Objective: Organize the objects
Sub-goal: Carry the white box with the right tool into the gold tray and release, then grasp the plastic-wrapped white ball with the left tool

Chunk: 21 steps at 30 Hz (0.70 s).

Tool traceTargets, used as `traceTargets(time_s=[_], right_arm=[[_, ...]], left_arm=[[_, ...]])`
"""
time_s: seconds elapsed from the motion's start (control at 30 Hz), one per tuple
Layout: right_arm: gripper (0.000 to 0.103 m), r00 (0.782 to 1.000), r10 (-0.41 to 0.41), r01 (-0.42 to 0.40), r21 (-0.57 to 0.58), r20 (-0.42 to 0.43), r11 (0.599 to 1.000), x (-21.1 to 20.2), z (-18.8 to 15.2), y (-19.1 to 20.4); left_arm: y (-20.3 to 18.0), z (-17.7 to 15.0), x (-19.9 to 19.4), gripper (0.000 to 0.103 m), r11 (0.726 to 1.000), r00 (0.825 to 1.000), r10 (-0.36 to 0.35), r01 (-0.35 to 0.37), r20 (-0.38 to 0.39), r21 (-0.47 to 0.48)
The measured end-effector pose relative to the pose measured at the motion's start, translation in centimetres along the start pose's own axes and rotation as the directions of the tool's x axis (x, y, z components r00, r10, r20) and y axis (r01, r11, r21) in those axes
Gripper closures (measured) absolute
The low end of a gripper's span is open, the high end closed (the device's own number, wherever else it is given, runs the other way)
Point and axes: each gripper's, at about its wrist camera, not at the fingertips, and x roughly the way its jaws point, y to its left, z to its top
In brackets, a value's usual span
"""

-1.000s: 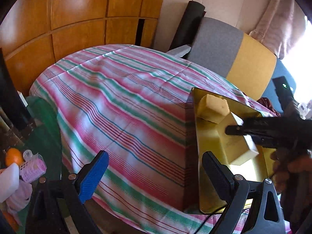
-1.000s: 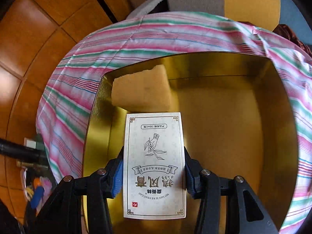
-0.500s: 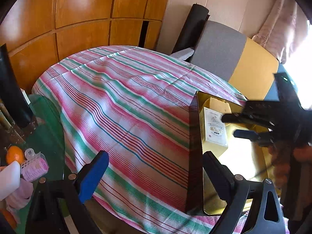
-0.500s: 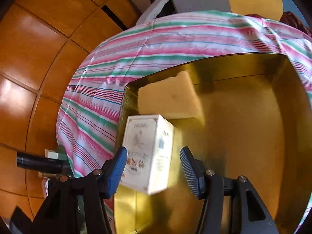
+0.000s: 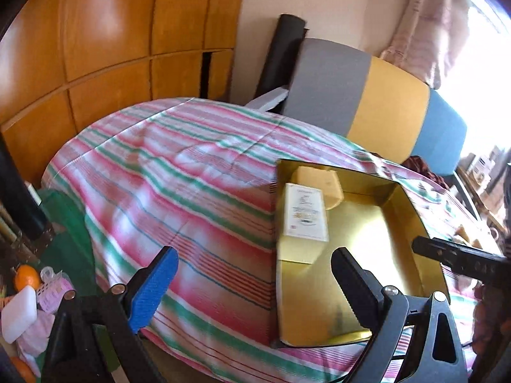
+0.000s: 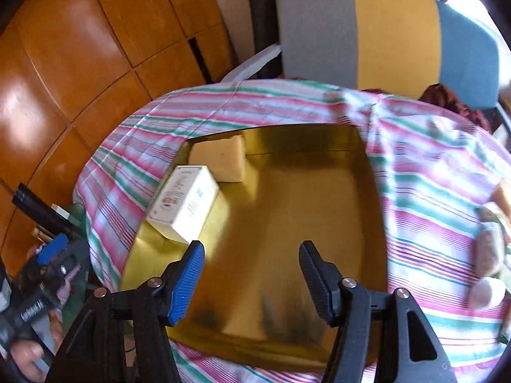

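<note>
A gold tray (image 6: 319,172) lies on the striped tablecloth (image 6: 431,166). In it, at the far left, lie a yellow sponge block (image 6: 220,159) and a white printed box (image 6: 183,202) just in front of it. Both show in the left wrist view too: the tray (image 5: 412,210), the sponge (image 5: 322,180), the box (image 5: 305,212). My right gripper (image 6: 250,282) is open and empty above the tray's near part. My left gripper (image 5: 252,287) is open and empty over the tray's left wall and the cloth.
Several small objects (image 6: 488,252) lie on the cloth at the right of the tray. A grey, yellow and blue chair back (image 5: 367,102) stands behind the table. Wooden panels (image 5: 95,32) are at left. Toiletries and oranges (image 5: 25,293) lie low at left.
My right gripper has let go of the white box, which now lies in the tray by the sponge, and has drawn back and up. My left gripper has moved a little.
</note>
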Motion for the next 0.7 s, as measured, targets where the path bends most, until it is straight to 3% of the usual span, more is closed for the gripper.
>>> traceTargets(time_s=[0.2,0.43,0.57,0.7], right_arm=[[0.038,0.997,-0.051,0.051,0.01,0.06,0.999,-3.8,-2.3,-3.7],[0.035,0.979,-0.187,0.181,0.083,0.079,0.98,-7.8,-5.5,-10.3],[0.035,0.951,-0.301,0.28,0.209,0.074,0.937,-10.8,-7.7,-16.2],[0.035,0.904,-0.42,0.37,0.357,0.071,0.857,-14.2,-9.5,-22.0]], left_arm=[[-4.4,0.1,-0.7,0.005,0.992,0.999,-0.046,0.044,0.012,0.114],[-9.7,0.0,-1.1,0.004,0.966,0.992,-0.123,0.118,0.008,0.23],[-12.8,-0.4,-0.7,0.004,0.944,0.984,-0.178,0.179,-0.027,0.276],[-15.7,-0.7,-0.7,0.004,0.918,0.973,-0.227,0.231,-0.05,0.323]])
